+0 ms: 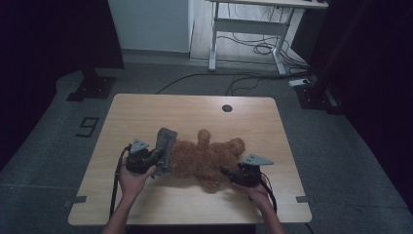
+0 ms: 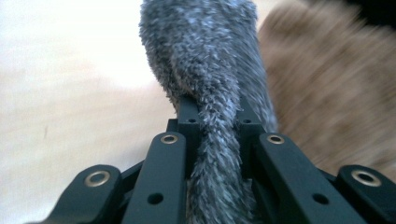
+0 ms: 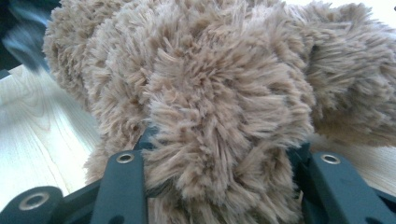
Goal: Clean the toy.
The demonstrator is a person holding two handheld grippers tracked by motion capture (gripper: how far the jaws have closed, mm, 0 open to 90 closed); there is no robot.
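A brown plush bear (image 1: 204, 156) lies on its side in the middle of the wooden table (image 1: 146, 112). A grey fuzzy garment (image 1: 165, 146) covers its left end. My left gripper (image 1: 155, 161) is shut on a fold of that grey garment (image 2: 210, 70), which runs pinched between the jaws of the left gripper (image 2: 215, 112), with the bear (image 2: 327, 93) blurred to the right. At the bear's lower right, my right gripper (image 1: 225, 171) is shut on a thick limb of the bear (image 3: 210, 93). The fur bulges between the jaws of the right gripper (image 3: 219, 144) and hides their tips.
A round cable hole (image 1: 227, 108) sits near the table's far edge. Beyond the table stand a white desk frame (image 1: 248, 29) with cables on the floor and a black stand base (image 1: 92, 87). Bare tabletop lies in front of and behind the bear.
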